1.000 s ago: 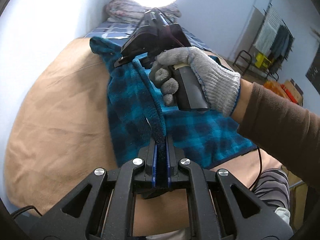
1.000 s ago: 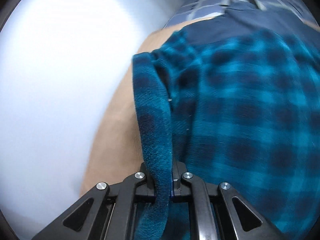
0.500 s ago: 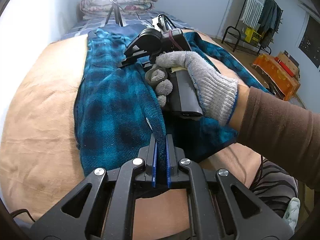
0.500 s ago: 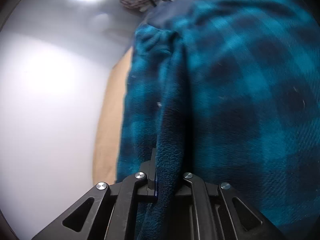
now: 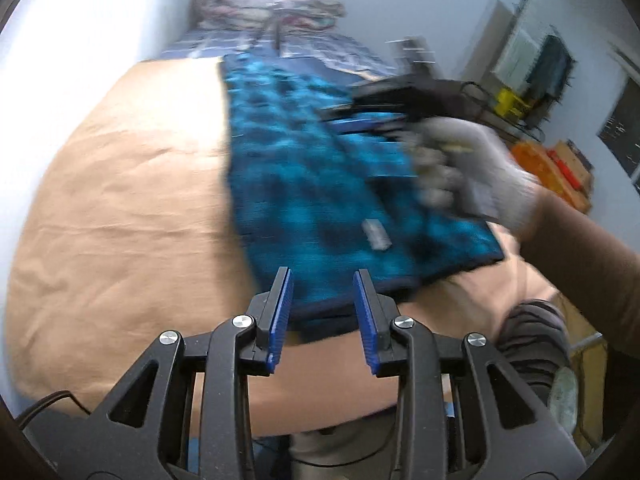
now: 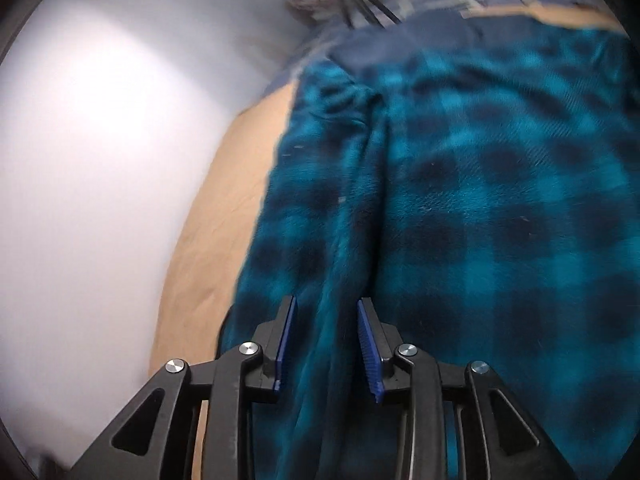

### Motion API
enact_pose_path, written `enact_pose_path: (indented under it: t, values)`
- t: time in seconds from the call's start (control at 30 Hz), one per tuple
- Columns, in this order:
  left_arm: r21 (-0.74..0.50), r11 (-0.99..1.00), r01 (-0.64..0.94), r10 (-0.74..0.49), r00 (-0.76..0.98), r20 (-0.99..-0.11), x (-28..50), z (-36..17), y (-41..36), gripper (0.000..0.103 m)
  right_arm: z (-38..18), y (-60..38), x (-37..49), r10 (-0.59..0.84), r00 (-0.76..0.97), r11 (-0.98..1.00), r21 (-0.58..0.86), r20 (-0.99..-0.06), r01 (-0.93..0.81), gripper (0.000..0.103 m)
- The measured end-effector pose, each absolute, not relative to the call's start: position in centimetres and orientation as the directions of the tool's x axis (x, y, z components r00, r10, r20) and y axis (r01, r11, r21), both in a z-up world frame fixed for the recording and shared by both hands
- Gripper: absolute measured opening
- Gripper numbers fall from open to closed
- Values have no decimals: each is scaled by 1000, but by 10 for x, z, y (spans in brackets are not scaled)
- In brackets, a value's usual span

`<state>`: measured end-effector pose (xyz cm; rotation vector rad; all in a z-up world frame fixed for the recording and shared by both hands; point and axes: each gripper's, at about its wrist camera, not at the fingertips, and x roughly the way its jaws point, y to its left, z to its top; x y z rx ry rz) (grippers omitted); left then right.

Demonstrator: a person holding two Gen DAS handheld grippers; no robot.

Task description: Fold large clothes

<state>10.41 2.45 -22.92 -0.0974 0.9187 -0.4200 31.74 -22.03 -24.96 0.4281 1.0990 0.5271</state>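
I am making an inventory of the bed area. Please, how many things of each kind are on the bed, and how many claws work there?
Blue plaid garment: 1
Tan sheet: 1
Folded bedding pile: 1
Claws, jaws opening: 2, left claw, right claw
Total: 5

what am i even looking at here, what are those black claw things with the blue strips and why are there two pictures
Each picture comes from a camera mounted on a hand-held gripper, looking forward along its two fingers. No robot: a person holds one gripper in each hand.

The left gripper has blue pads. Its jaws are opening, and the hem of the blue plaid fleece garment lies below and behind them, not pinched. That view also shows the gloved right hand holding the other tool.

The right gripper is opening too; a fold of the same garment hangs loose between its pads.

The garment lies on a tan sheet covering a bed.
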Motion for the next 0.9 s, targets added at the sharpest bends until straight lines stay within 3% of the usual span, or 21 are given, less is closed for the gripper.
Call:
enact_pose_path:
  t: [0.3,0.53,0.83,0.87,0.9]
  values:
    - [-360,897,258,-443,502,-743,136,-255,24,31,-223,-208,234,600,306,785,470,-739,-403,33]
    - [-436,852,289,-523,433,-734,128,-269,-16,31,-257,-208,237,374,230,880,265,-898,-395,28]
    - [-402,870,284,-489,402,-774,134,-292,-54,31,-235,-223,298,485,298,861,388,-822,-330,40]
    - [-392,876,283,-479,403,-780,136,-295,-57,28,-236,-220,305,487,300,860,392,-820,-326,40]
    - [-372,884,284,-463,417,-782,137,-296,-61,8,-239,-217,315,479,307,866,387,-822,-316,40]
